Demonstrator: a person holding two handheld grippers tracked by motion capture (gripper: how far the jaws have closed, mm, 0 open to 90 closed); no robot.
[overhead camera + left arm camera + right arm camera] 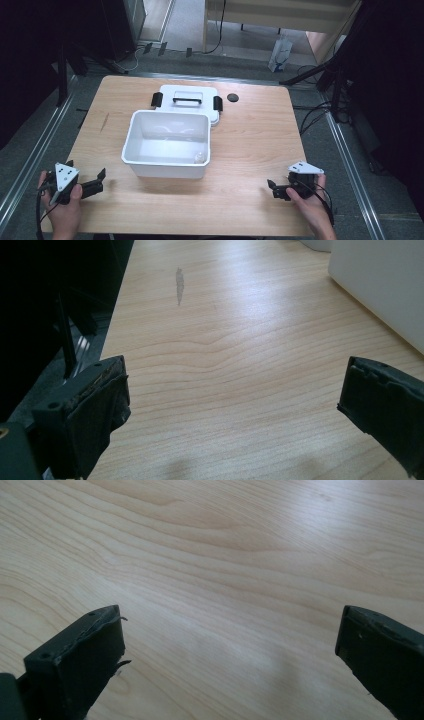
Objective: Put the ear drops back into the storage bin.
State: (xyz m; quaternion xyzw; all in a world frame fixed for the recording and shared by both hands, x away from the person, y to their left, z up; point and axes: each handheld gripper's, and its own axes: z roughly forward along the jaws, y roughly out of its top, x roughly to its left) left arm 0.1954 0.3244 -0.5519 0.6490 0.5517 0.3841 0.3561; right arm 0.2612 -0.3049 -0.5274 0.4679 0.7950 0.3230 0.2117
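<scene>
Fingers (90, 415) on both grippers spread wide, empty; wood table (250, 150) w/ white box (167, 145).

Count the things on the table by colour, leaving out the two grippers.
White: 2, the open bin and its lid behind it.
Black: 1, a small round disc.
Clear: 1, a small object inside the bin.
Total: 4.

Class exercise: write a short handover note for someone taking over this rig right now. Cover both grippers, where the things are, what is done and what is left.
Left gripper: open, holding nothing, at the table's near left corner.
Right gripper: open, holding nothing, near the right front edge.
White bin: mid-table, uncovered, a small clear object in its near right corner.
Lid: flat behind the bin, apparently touching it.
Small black disc: right of the lid.
Done: lid is off.
Left: nothing gripped yet; probably closing the bin.
</scene>
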